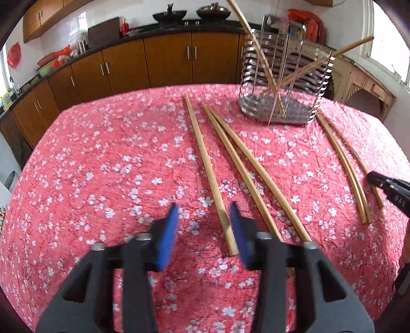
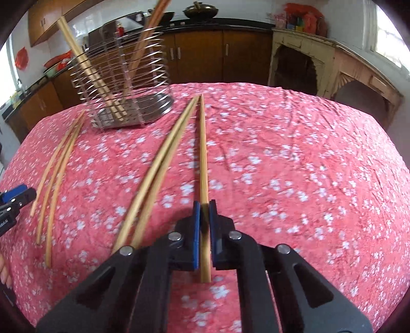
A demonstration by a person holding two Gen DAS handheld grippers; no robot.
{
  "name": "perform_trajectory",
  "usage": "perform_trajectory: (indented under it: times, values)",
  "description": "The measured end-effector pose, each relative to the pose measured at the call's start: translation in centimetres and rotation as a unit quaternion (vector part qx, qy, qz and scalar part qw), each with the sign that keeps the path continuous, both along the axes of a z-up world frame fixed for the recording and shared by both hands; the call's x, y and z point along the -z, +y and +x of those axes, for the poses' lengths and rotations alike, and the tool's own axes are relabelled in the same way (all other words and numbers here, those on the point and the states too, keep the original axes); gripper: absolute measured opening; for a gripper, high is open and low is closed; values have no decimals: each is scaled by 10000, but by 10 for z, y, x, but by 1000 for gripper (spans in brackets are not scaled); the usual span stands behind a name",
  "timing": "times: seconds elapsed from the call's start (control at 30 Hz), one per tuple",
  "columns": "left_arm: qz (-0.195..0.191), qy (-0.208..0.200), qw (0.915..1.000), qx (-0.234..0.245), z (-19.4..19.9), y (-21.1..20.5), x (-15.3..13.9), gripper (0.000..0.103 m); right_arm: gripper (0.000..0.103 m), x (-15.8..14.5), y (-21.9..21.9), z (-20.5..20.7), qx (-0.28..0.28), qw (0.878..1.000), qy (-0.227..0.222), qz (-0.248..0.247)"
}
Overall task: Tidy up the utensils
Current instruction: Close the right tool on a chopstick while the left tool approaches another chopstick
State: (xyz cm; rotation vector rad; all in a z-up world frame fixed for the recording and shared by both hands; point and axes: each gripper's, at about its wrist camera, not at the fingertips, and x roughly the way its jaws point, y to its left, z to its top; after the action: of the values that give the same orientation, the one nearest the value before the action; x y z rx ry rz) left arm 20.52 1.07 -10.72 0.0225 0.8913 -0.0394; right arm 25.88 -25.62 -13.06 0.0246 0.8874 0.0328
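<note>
Two chopsticks already stand in the metal rack (image 1: pixel 284 84) at one o'clock. Six more chopsticks (image 1: pixel 246 176) lie on the pink tablecloth (image 1: pixel 102 179). The left gripper (image 1: pixel 205 230) is apart around one. The right gripper (image 2: pixel 204 205) is squeezed on a chopstick (image 2: pixel 203 153). No writing is readable.

A home kitchen — brown wooden cabinets (image 1: pixel 169 61) under a dark counter, woks (image 1: pixel 169 16) on the stove, white tiled wall (image 2: pixel 107 10) behind.
</note>
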Motion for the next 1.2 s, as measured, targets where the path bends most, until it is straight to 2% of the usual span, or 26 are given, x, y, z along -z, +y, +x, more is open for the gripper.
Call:
perform_trajectory:
  times: [0.07, 0.17, 0.3, 0.47, 0.57, 0.63, 0.7, 0.73, 0.93, 1.1, 1.2]
  values:
    - [246, -27, 9997, -71, 4, -2, 5, 18, 8, 0, -9, 3, 140, 9999, -14, -37]
    - [238, 5, 9996, -150, 15, 7, 6, 9, 8, -1, -27, 12, 370, 9993, -43, -59]
    - [380, -34, 9985, -384, 34, 32, 6, 8, 8, 1, -53, 25, 678, 9977, -60, 37]
    - [267, -22, 9990, -355, 55, 58, 8, 8, 8, 3, -66, 38, 808, 9967, -96, 25]
    - [180, -43, 9992, -366, 51, 65, 8, 9, 10, 3, -66, 33, 776, 9969, -93, 25]
    - [81, -41, 9994, -324, 45, 68, 8, 15, 15, 3, -64, 23, 696, 9975, -86, 36]
    - [75, -37, 9996, -280, 38, 69, 9, 34, 20, 3, -60, 12, 658, 9978, -59, 0]
    - [65, -30, 9997, -253, 34, 69, 9, 36, 20, 3, -59, 8, 642, 9979, -52, -25]
    - [184, -3, 9997, -186, 30, 63, 11, 40, 22, 3, -55, -4, 587, 9981, -85, -168]
    - [82, 22, 9997, -238, 31, 66, 9, 53, 22, 2, -55, -4, 591, 9982, -77, -111]
    - [175, 40, 9996, -200, 30, 63, 10, 58, 22, 2, -55, -5, 592, 9981, -73, -116]
